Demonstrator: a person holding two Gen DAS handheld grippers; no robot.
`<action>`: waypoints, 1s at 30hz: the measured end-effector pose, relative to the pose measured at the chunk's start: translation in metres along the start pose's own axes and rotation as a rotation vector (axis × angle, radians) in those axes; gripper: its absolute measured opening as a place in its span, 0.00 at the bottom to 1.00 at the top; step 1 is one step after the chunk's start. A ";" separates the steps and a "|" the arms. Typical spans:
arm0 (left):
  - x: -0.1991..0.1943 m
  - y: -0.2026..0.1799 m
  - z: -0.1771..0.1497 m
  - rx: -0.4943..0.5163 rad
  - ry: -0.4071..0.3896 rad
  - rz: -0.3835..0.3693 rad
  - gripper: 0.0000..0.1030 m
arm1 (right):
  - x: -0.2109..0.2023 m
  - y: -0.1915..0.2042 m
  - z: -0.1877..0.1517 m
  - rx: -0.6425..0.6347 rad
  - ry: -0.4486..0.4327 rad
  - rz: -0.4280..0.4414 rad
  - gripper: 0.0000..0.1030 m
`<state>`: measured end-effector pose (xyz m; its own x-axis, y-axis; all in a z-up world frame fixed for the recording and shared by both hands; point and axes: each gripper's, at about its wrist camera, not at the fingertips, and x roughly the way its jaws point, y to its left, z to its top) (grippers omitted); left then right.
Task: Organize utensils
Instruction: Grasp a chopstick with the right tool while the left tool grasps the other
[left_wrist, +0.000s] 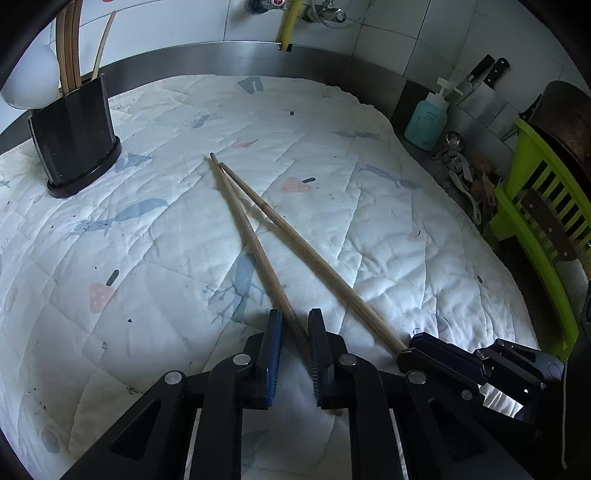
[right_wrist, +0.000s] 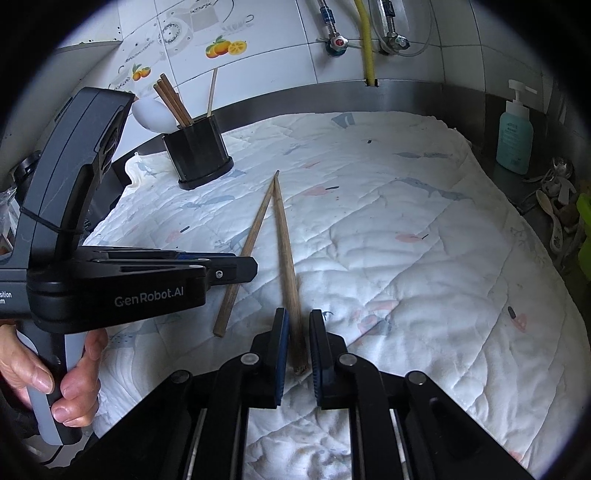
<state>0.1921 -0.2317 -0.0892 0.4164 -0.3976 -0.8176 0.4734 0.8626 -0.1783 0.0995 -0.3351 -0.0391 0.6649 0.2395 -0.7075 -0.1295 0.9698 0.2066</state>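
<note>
- The left gripper (left_wrist: 295, 354), black with blue pads, has its jaws drawn narrow around the thick end of one long wooden chopstick (left_wrist: 255, 240); whether the pads actually press on it I cannot tell.
- The right gripper (right_wrist: 295, 354), the same make, stands just as narrow around the butt end of the second wooden chopstick (right_wrist: 286, 258) (a sliver of space shows on either side of the stick).
- Two chopsticks in all lie on the white quilted cloth (right_wrist: 424, 266) printed with pale blue animals and pink mushrooms; their thin tips meet far out, so they form a narrow V.
- A hand (right_wrist: 70, 384) grips the grey handle of the left gripper.
- Beyond the tips, at the cloth's back left, a black ribbed utensil holder (right_wrist: 197, 151) stands upright, holding several brown chopsticks (right_wrist: 173, 101), one pale stick and a white spoon.
- On the steel counter to the right stands one teal pump bottle (right_wrist: 514, 142).
</note>
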 end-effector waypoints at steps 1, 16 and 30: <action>0.000 0.000 0.000 0.007 -0.001 0.005 0.14 | 0.000 0.000 0.000 0.000 0.001 0.002 0.13; -0.021 0.034 -0.006 -0.004 -0.021 0.079 0.11 | 0.005 0.011 -0.002 -0.042 -0.014 -0.021 0.17; -0.034 0.048 -0.010 -0.144 -0.028 -0.117 0.14 | 0.003 0.014 -0.004 -0.058 -0.023 -0.053 0.11</action>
<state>0.1930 -0.1743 -0.0754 0.3871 -0.5046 -0.7717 0.4051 0.8449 -0.3492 0.0971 -0.3211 -0.0408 0.6888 0.1874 -0.7003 -0.1359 0.9823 0.1292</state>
